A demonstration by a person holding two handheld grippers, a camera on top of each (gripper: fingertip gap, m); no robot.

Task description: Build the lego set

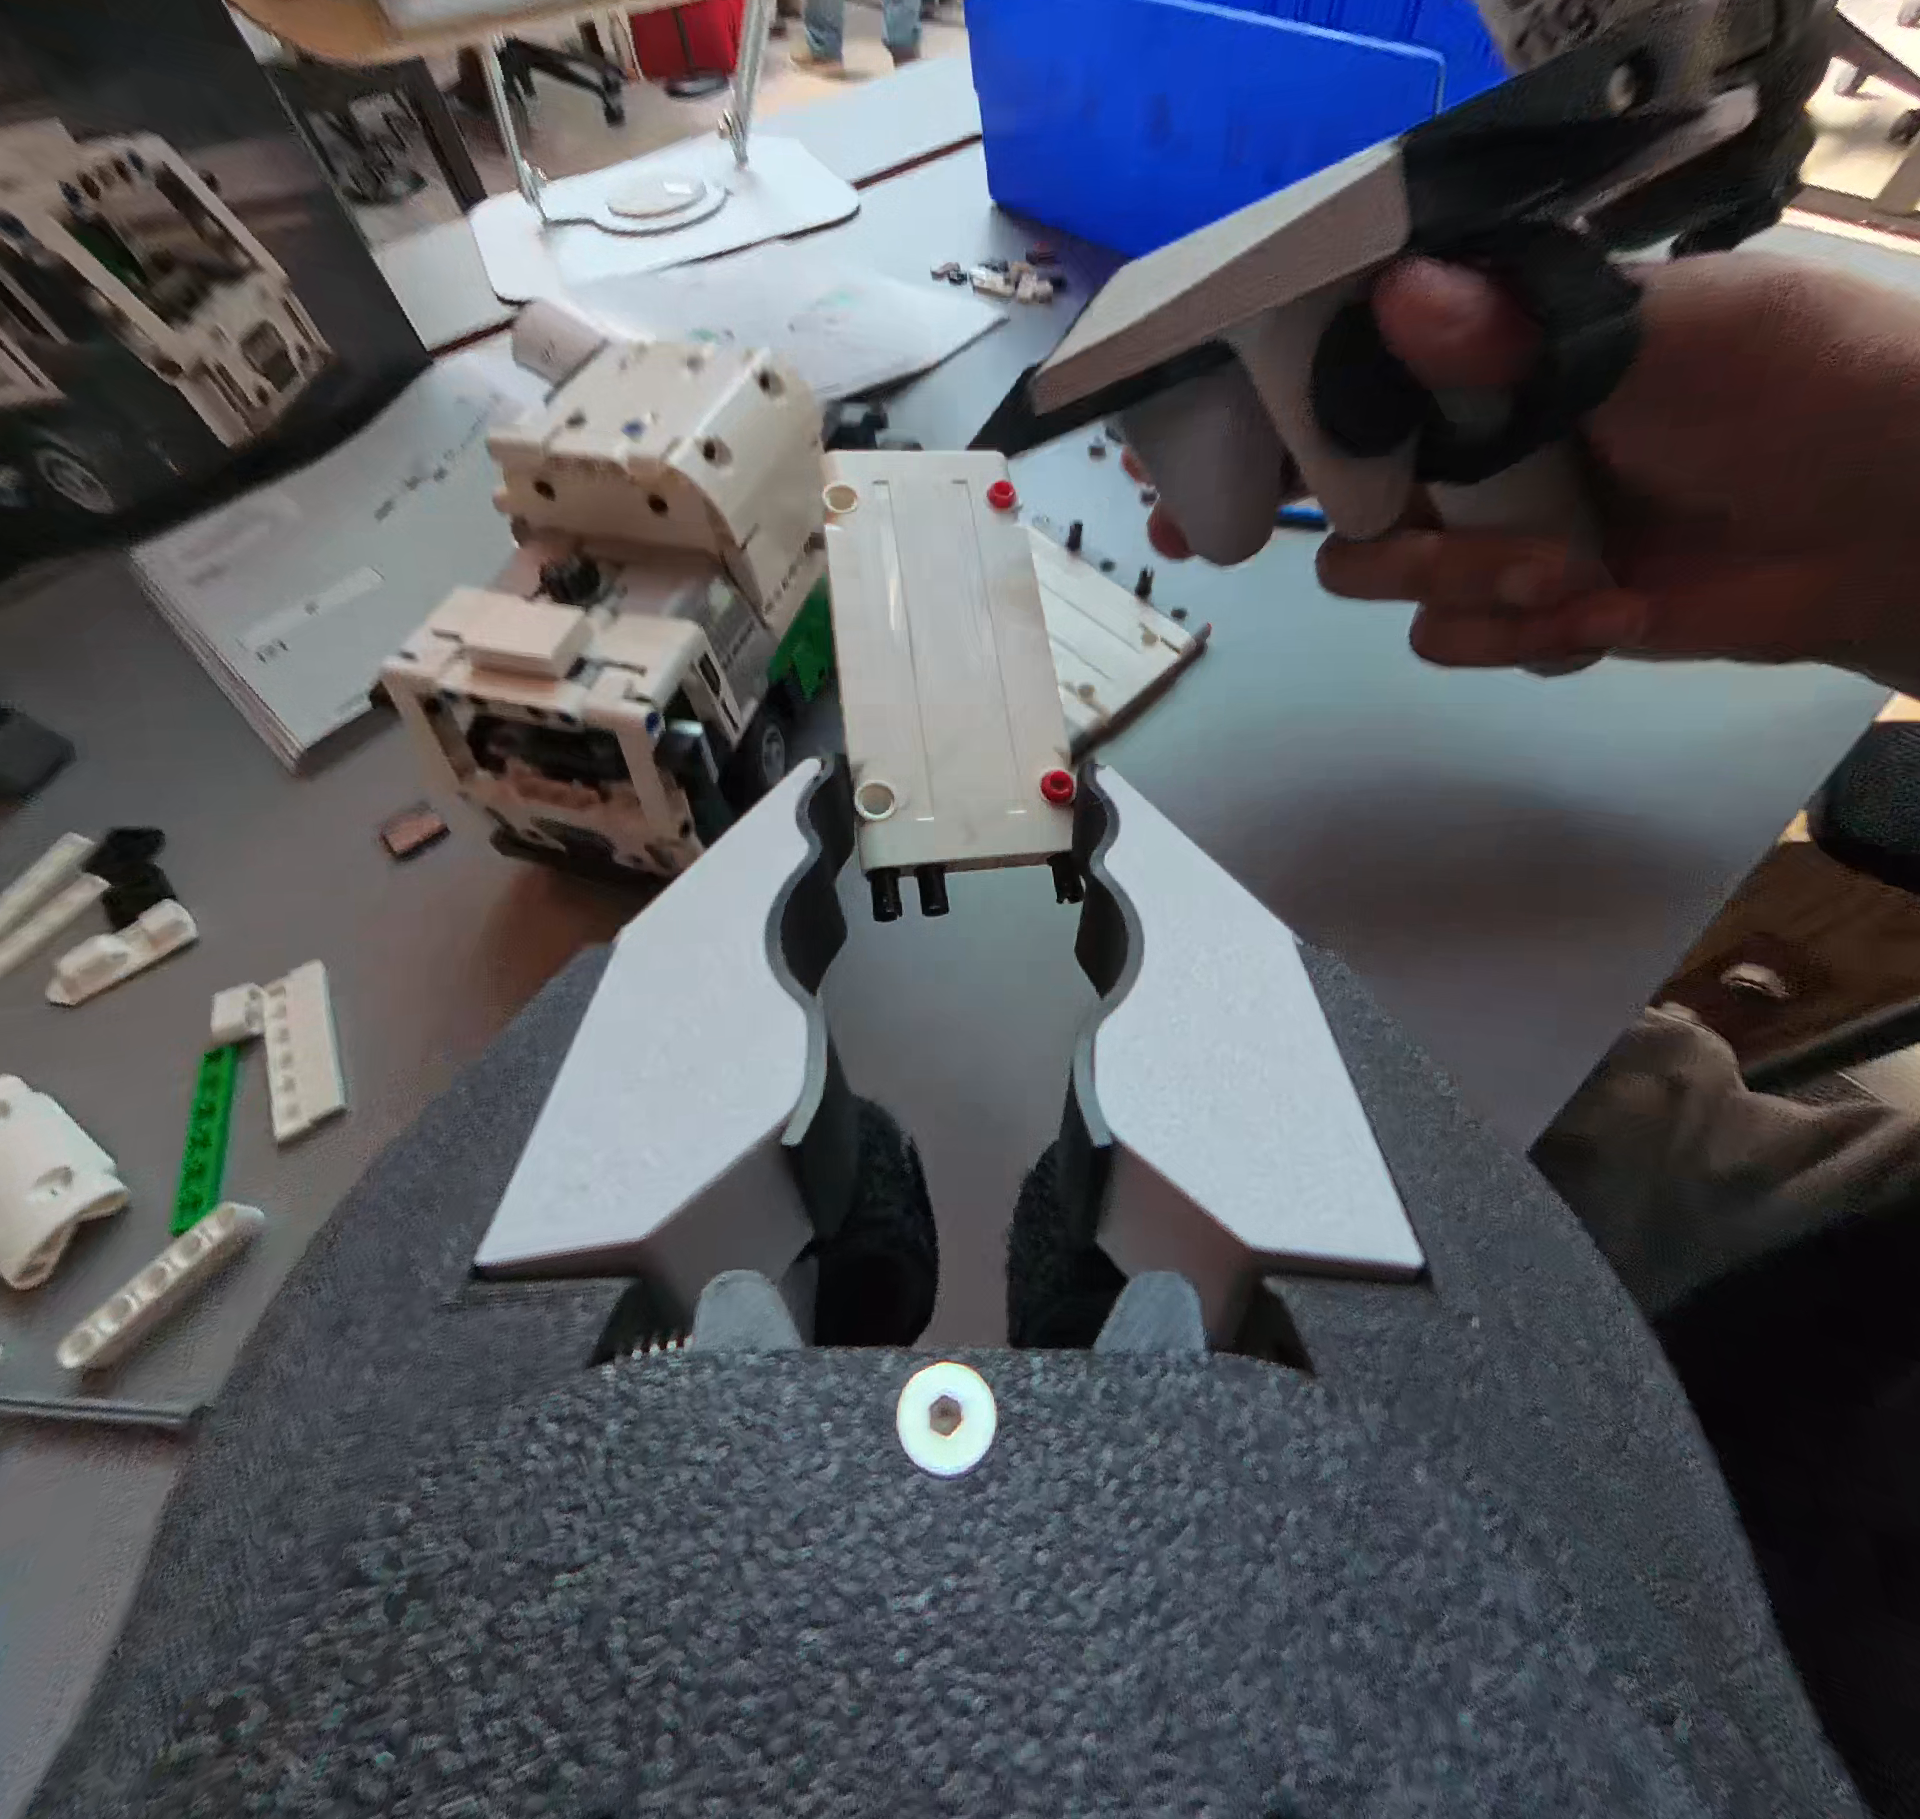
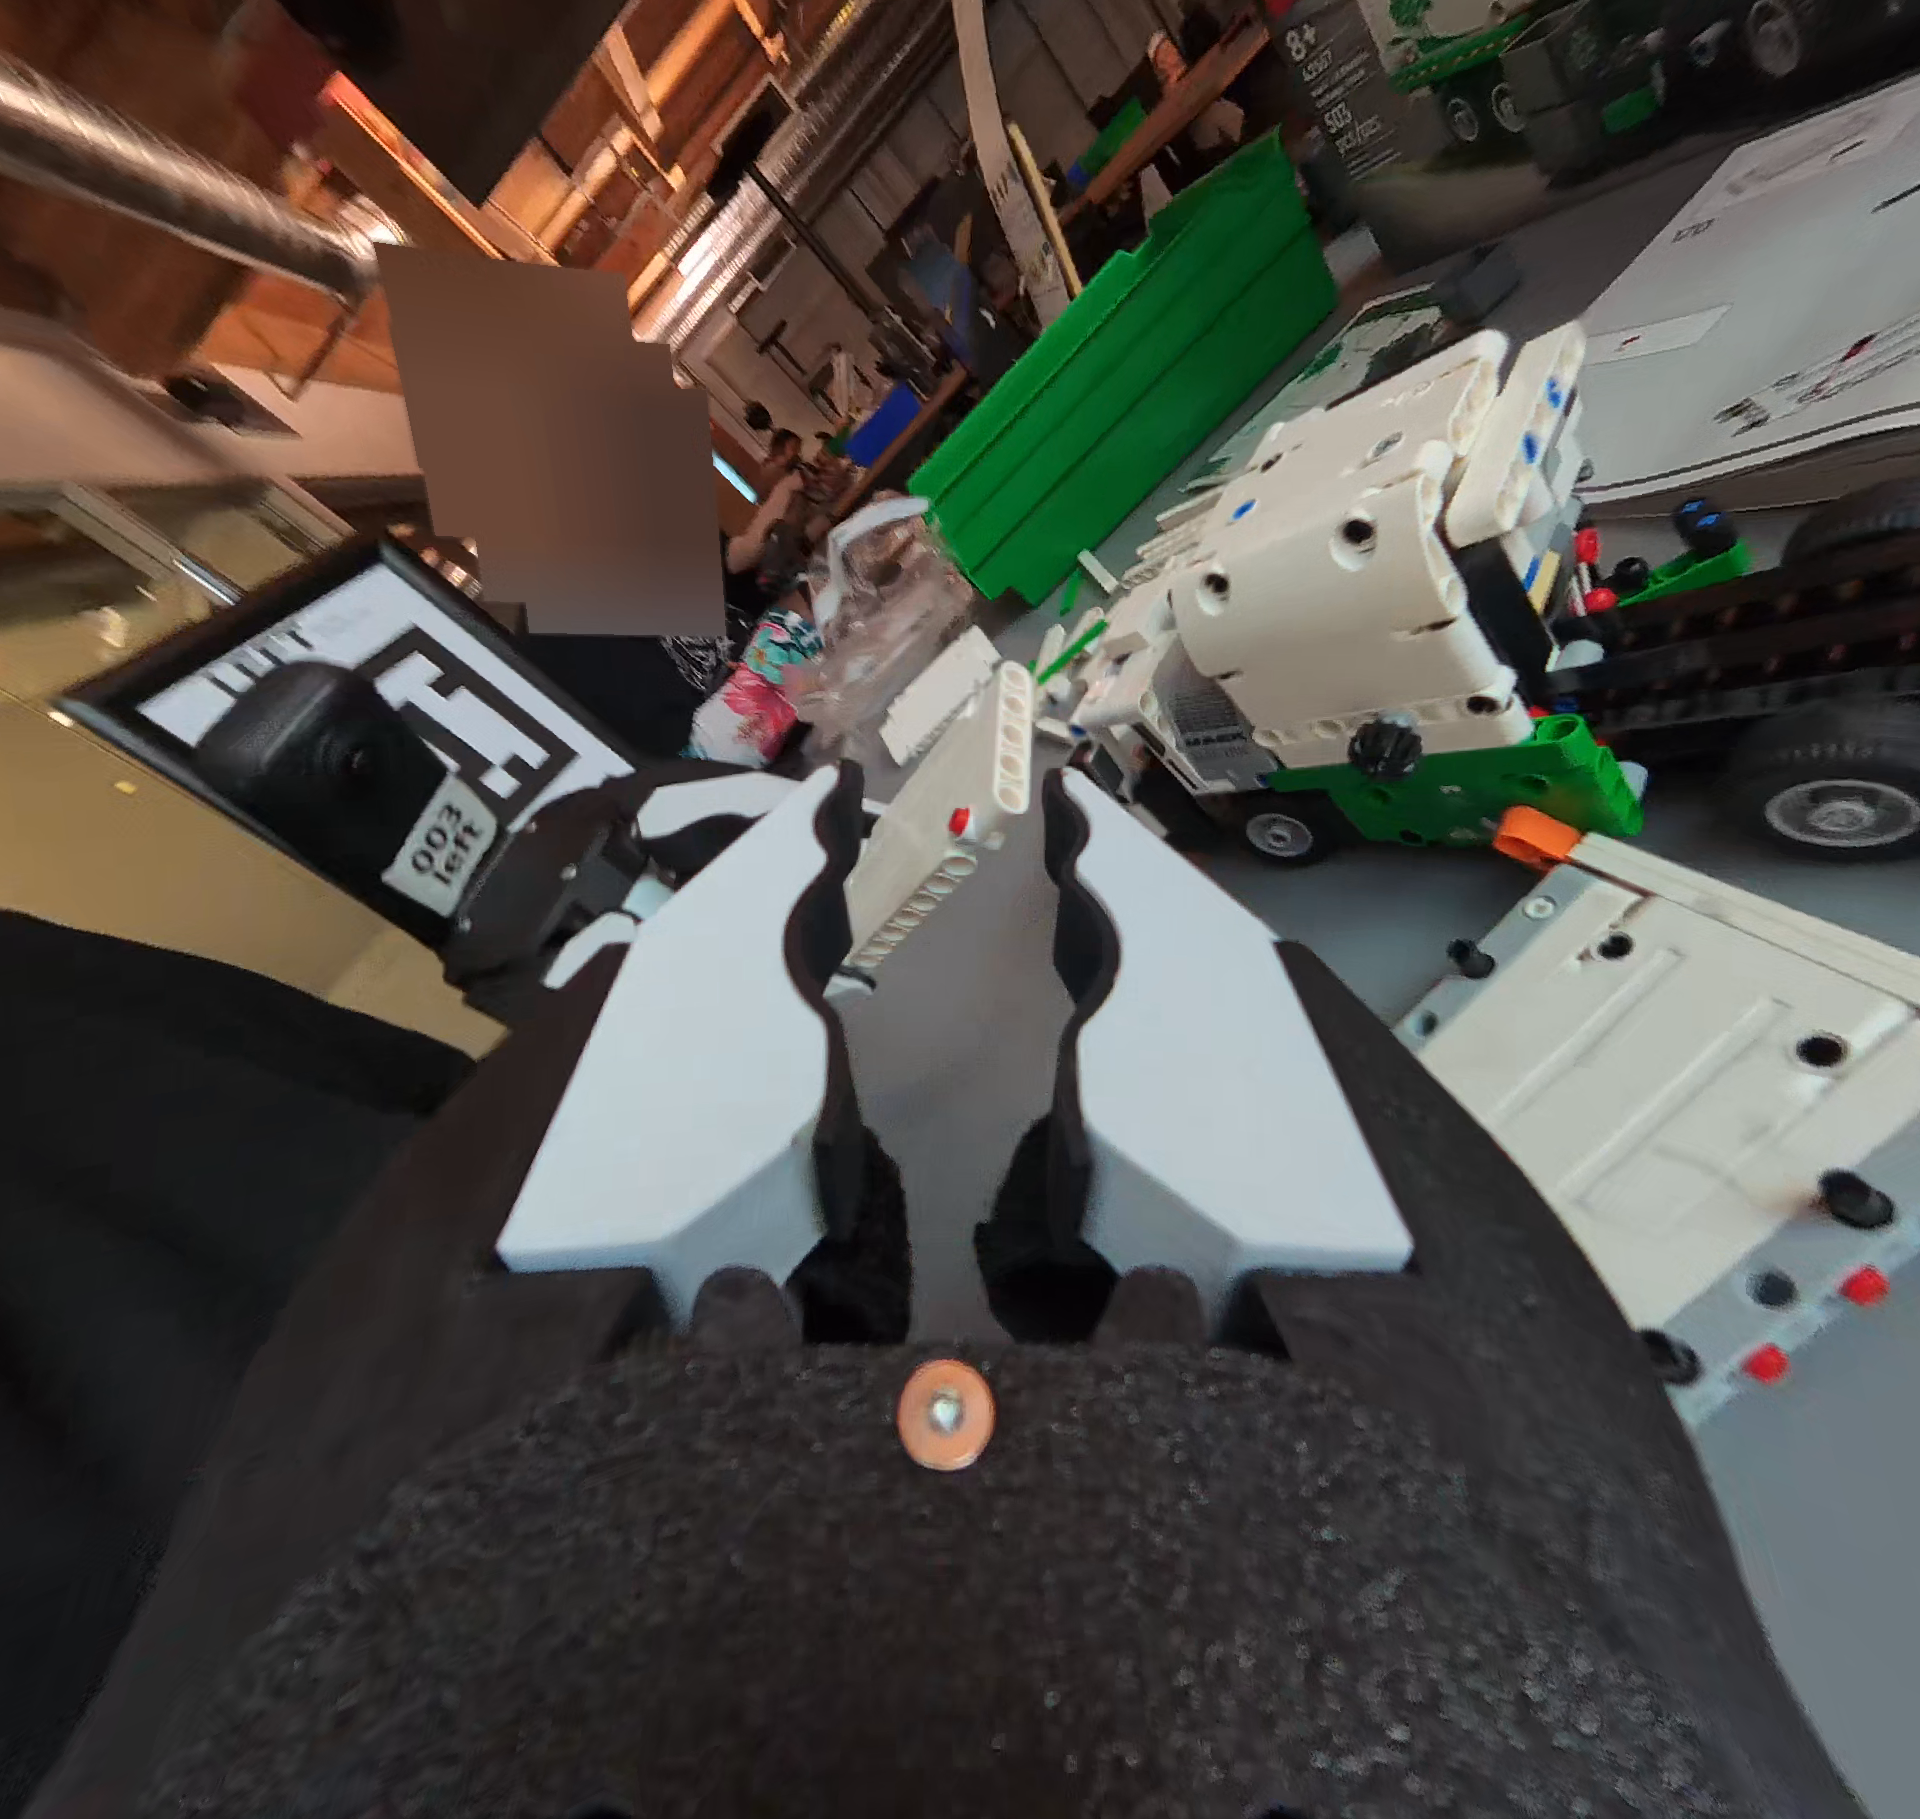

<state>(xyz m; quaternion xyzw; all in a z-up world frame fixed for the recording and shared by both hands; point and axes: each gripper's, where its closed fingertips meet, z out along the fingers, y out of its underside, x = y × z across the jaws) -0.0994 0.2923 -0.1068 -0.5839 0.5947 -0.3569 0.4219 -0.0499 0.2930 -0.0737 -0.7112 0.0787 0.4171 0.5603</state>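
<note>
My left claw is clamped on the near end of a long white panel, its black pads pressing both long edges just beside the panel's red pins, with three black pegs jutting from the end face back toward my palm. The panel rises forward and away from the claw, clear of the grey table. My right claw stands parted and grips nothing; the same white panel shows edge-on beyond its tips, nearer the left finger, and I cannot tell whether that pad touches it. Just left of the held panel sits a white and green toy truck, and right behind it a second flat white panel lies on the table. Forward and to the right, my hand grips the right tool's handle in front of a blue bin. Far to the left of the left claw lie loose white and green beams.
</note>
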